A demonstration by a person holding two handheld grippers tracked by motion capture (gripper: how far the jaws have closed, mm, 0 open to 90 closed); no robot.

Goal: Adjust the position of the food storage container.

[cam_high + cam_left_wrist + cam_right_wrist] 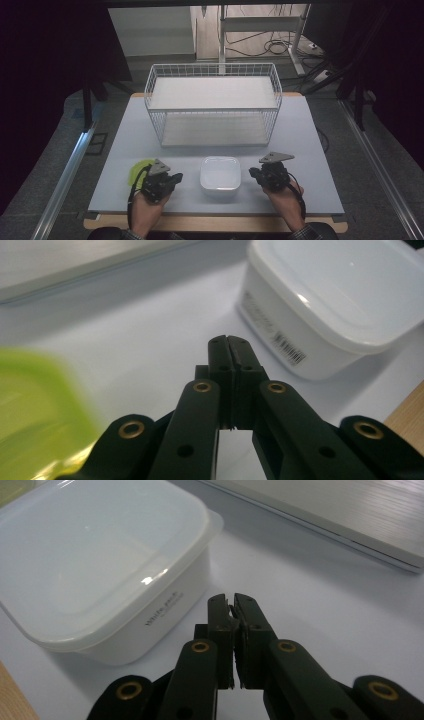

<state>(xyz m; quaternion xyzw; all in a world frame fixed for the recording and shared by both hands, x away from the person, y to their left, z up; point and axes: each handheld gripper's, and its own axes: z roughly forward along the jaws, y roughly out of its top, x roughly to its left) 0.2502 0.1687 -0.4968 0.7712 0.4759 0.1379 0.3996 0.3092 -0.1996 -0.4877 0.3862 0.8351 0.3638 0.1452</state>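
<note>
The lidded white container (220,173) lay between the closed, empty left gripper (176,178) and right gripper (252,173), roughly equidistant.

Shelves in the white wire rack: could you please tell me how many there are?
2: an upper shelf at the top of the wire rack and a lower shelf beneath it, near the table.
</note>
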